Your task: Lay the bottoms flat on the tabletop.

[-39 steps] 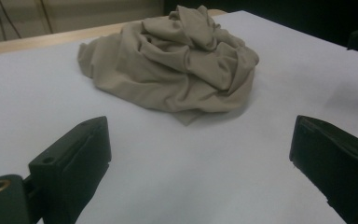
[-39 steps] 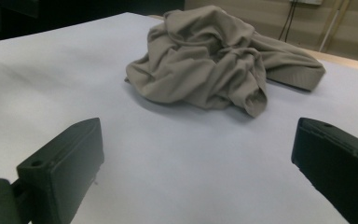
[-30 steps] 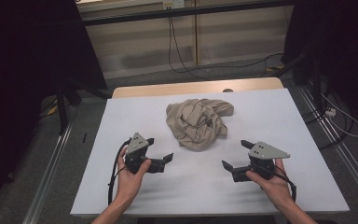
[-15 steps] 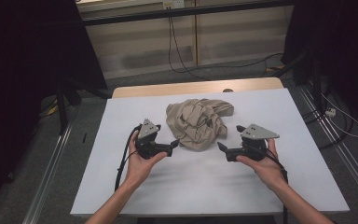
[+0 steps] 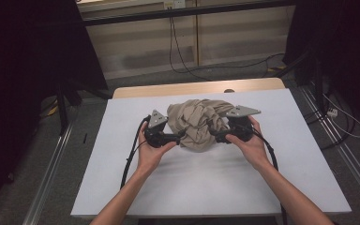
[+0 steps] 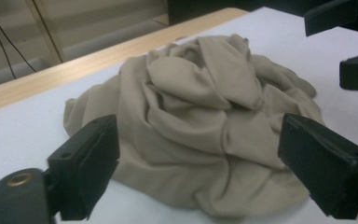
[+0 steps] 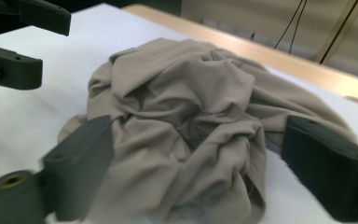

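Both grippers closed in on crumpled beige cloth (image 5: 198,124), mid-desk toward far edge. Left gripper (image 5: 176,138), right gripper (image 5: 214,136): jaws wide open, holding nothing, flanking cloth equally near, pointed inward.

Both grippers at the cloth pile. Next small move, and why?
Probably ease both forward and shut on an edge fold each. The left gripper and right gripper flank the crumpled beige cloth with jaws open and nothing gripped, so it can't be spread yet.
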{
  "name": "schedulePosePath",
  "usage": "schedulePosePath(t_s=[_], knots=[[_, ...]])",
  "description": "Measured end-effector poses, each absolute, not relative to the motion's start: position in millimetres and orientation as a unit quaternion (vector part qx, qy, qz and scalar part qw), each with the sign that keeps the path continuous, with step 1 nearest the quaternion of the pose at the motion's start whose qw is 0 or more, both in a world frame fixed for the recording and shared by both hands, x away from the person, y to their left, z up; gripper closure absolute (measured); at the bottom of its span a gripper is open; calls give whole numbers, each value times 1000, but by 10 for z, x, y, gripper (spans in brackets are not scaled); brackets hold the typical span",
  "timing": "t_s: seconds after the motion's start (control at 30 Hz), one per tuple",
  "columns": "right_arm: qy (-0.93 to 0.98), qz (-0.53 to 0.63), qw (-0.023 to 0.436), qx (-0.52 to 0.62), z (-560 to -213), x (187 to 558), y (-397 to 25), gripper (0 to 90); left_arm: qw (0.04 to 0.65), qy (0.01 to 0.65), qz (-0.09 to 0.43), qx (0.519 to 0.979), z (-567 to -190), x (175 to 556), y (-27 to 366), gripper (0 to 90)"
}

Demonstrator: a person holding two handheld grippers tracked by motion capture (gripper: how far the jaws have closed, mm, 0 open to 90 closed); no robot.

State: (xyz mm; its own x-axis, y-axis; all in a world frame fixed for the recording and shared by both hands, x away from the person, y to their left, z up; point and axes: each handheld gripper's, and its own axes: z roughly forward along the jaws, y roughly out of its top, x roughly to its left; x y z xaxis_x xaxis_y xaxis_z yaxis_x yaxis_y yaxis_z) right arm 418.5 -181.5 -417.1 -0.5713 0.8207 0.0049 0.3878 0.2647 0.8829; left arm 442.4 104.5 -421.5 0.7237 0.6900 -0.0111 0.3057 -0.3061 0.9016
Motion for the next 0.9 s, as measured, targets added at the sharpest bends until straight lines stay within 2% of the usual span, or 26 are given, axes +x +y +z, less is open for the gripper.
schedulePosePath(t_s=[0.2,0.23,0.3,0.47,0.57,0.6,0.67,0.7,0.8,0.83,0.87,0.9], knots=[[780,438,212,394,-4275,4450,-1641,69,462,339,175,801,-4347,4544,978,144],[791,420,205,395,-4353,4501,-1578,110,456,347,168,802,-4372,4551,969,184],[795,407,213,397,-4382,4510,-1553,133,444,358,162,805,-4414,4554,946,199],[819,386,187,381,-4551,4556,-1377,114,419,342,149,828,-4515,4552,879,199],[832,365,190,372,-4658,4560,-1297,154,418,350,145,826,-4549,4558,865,199],[831,366,188,373,-4657,4557,-1297,214,411,348,137,832,-4563,4568,872,198],[840,368,177,357,-4623,4508,-1321,506,410,344,134,834,-4601,4581,859,195],[840,368,177,357,-4623,4508,-1321,506,409,344,133,835,-4618,4582,850,195],[846,365,187,340,-4588,4437,-1326,682,400,341,130,841,-4661,4591,828,207],[848,371,184,331,-4558,4359,-1350,744,399,334,131,844,-4657,4588,828,284],[848,371,184,331,-4558,4359,-1350,744,399,333,127,845,-4656,4582,825,284],[848,374,182,329,-4553,4331,-1364,752,399,332,121,846,-4655,4571,820,333]])
